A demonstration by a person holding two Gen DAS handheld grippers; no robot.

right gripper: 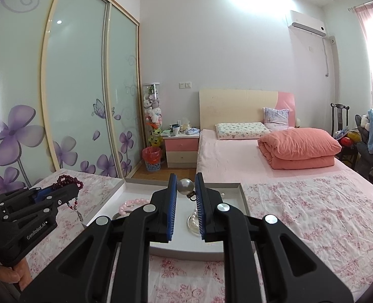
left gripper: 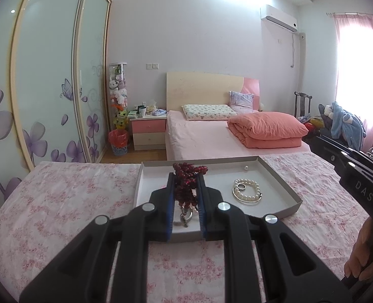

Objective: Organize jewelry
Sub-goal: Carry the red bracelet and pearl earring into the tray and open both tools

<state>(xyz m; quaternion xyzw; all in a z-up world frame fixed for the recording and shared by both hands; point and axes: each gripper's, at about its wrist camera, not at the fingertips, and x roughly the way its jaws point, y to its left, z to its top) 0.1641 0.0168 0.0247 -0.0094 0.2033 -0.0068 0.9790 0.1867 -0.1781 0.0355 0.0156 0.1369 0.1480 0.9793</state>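
Nearest in the left wrist view, the left gripper (left gripper: 185,176) is clamped on a bunched dark-red bead strand (left gripper: 186,176), whose metal pendant end dangles between the pads, above the near edge of the shallow white tray (left gripper: 291,198). In the right wrist view, the right gripper (right gripper: 185,184) is pinched on a large silvery pearl pendant (right gripper: 185,186) with a small clasp hanging under it, held above the tray's middle. Beyond the fingers the tray rests on a pink floral cloth (left gripper: 60,202). Inside it, at about two o'clock from the left fingertips, a pearl bracelet (left gripper: 247,189) lies on a thin gold bangle with a ring (left gripper: 241,186) inside the loop; a loose pearl (left gripper: 246,168) sits near the far wall at one o'clock. A pink bead bracelet (right gripper: 132,204) lies at nine o'clock from the right fingers. Farthest off stands the bed with a folded coral quilt (left gripper: 267,128). Both pieces look lifted for sorting; the next move calls for carrying each to a free spot in the tray, lowering it clear of the other pieces, then letting go.
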